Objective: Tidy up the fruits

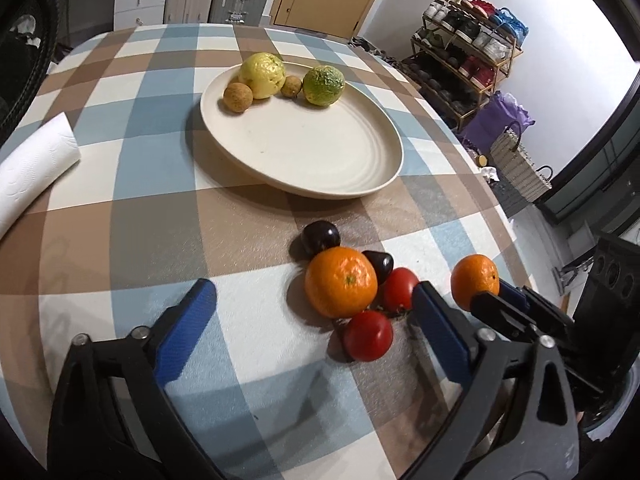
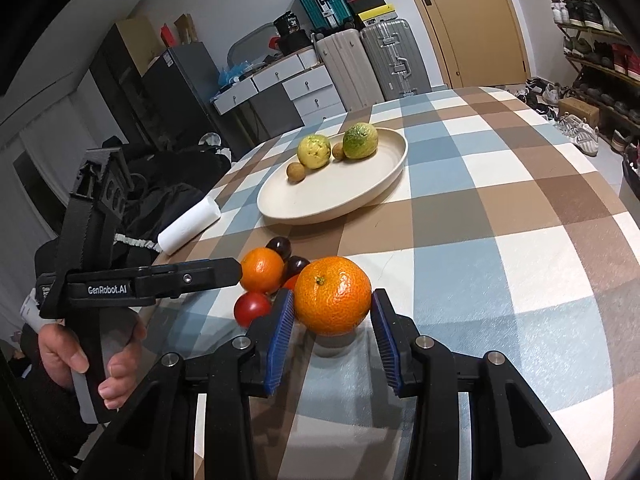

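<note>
On the checked desk [image 2: 500,208], the right gripper [image 2: 332,316] brackets a tangerine [image 2: 333,295], jaws parted, left pad touching it. The left gripper [image 1: 312,312] gapes wide beside clustered fruit, short of the plate [image 1: 304,148].

a home – shoe rack [image 1: 468,36], suitcases [image 2: 372,64], checked tablecloth [image 1: 140,208] on the table.

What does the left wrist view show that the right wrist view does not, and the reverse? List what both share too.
Only the left wrist view: two red tomatoes shown whole, and a purple bag on the floor.

Only the right wrist view: the person's left hand gripping the handle, and suitcases against the wall.

Both: the cream plate holding four fruits, the paper towel roll, and the right tongs around an orange.
</note>
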